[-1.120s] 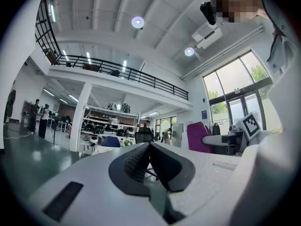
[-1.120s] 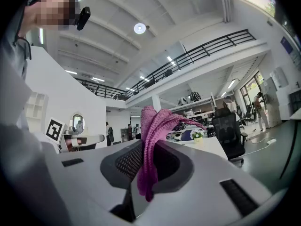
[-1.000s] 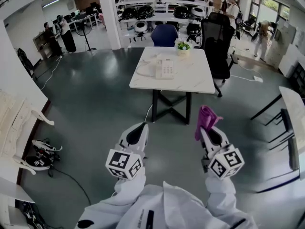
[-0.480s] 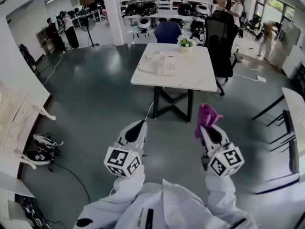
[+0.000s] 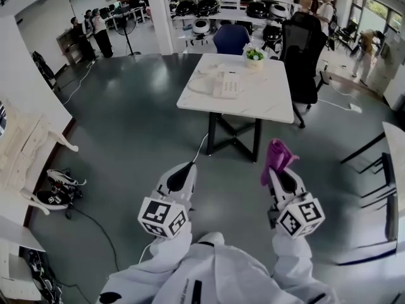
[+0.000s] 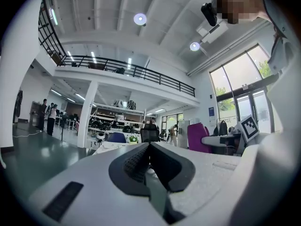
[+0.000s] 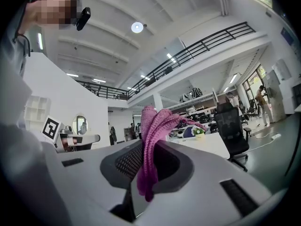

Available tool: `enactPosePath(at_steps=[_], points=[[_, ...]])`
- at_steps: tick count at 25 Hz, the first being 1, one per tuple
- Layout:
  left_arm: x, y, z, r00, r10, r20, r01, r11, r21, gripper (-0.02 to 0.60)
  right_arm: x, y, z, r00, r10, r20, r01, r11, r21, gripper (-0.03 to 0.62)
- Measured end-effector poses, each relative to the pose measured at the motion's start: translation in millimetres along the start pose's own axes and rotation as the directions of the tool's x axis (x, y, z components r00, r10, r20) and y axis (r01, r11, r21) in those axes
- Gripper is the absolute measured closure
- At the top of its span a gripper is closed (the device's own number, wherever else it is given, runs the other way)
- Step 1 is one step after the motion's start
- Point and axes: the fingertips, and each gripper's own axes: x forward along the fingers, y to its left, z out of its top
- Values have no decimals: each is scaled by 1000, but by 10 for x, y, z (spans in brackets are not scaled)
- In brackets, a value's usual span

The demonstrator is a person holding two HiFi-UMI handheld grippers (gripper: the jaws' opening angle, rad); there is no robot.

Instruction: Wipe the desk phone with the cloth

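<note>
A white desk phone (image 5: 226, 85) lies on a white table (image 5: 269, 103) well ahead of me across the grey floor. My right gripper (image 5: 276, 168) is shut on a purple cloth (image 5: 276, 155), which sticks up from between its jaws; the same cloth (image 7: 151, 140) hangs over the pads in the right gripper view. My left gripper (image 5: 185, 170) is shut with nothing in it, its jaws pressed together (image 6: 148, 147). Both grippers are held low in front of me, far short of the table.
A small potted plant (image 5: 254, 55) stands at the table's far edge. A black office chair (image 5: 307, 49) and a blue chair (image 5: 230, 38) flank the table. Cables and shoes (image 5: 54, 195) lie at the left. A second desk (image 5: 395, 147) is at the right. People stand in the background.
The table and phone sit slightly closer and lower in the head view than a second ago. Both grippers keep their pose and the cloth stays clamped.
</note>
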Motion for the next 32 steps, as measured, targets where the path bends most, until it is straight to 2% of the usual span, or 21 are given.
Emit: enactPosePath(at_steps=[7,12,25,32], points=[[276,236,-75,1000,27,-15,-28,1000,-15,583,376,-191,-51,1000,16,-17,-15,1000,8,553],[691,525,-181,999,18,-31,-20,999,-36,583,798,-437,-111,1000,1,-22,0,1000,22,553],[2071,1290,-112,994,-104,-36,102,993,-52,583,2048,-1050,-37,998,-59,-34,61,997,38,553],[2532,1685,-223,993,-112,-45,108,992,-71,583,2544,-1292,-140,996,-78,-40,80,996,51,553]])
